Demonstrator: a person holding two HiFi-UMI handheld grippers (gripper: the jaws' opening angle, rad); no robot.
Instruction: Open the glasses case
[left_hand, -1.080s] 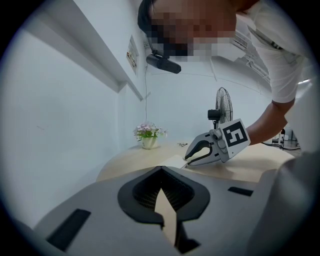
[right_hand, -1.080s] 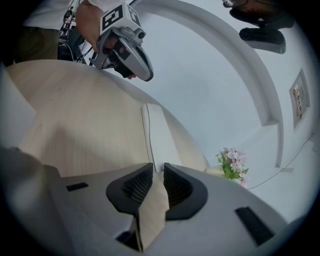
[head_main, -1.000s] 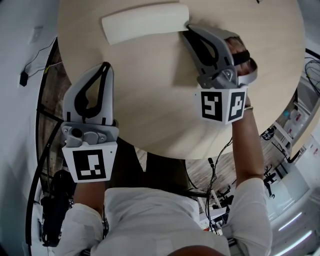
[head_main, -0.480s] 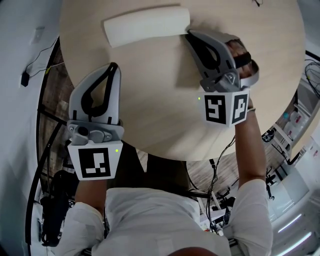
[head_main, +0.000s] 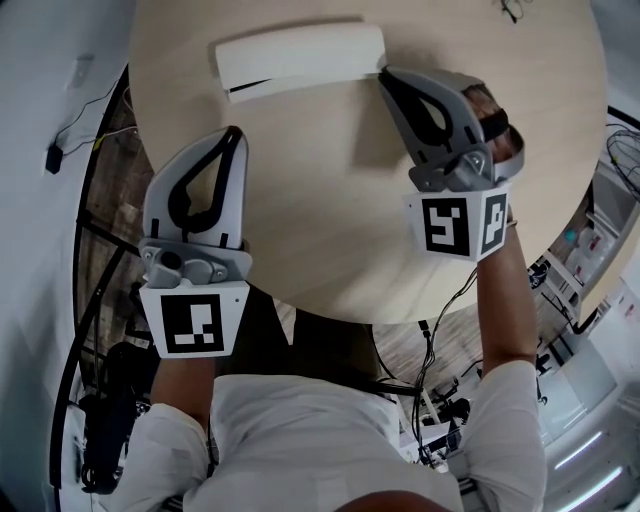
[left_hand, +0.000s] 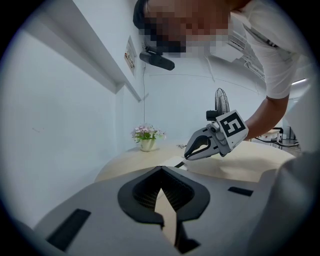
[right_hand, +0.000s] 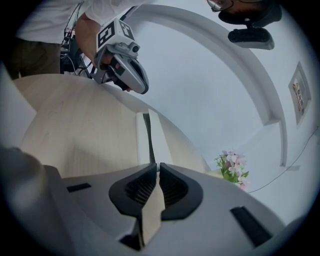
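The white glasses case (head_main: 300, 55) lies across the far side of the round wooden table (head_main: 330, 220). A dark slit shows along its near edge at the left end. My right gripper (head_main: 383, 72) is shut, with its tips against the case's right end. In the right gripper view the case (right_hand: 141, 137) runs straight ahead of the shut tips (right_hand: 156, 165), its dark seam in line with them. My left gripper (head_main: 235, 132) is shut and holds nothing. It hovers over the table's left part, apart from the case. The left gripper view shows the case (left_hand: 175, 161) under the right gripper (left_hand: 187, 156).
A small pot of flowers (left_hand: 146, 137) stands at the table's far edge. A fan (left_hand: 221, 102) stands beyond the table. Cables and equipment (head_main: 440, 400) lie on the floor below the table's near edge.
A dark slit has appeared along the case's near edge at its left end. Both grippers have shifted slightly forward and right over the table.
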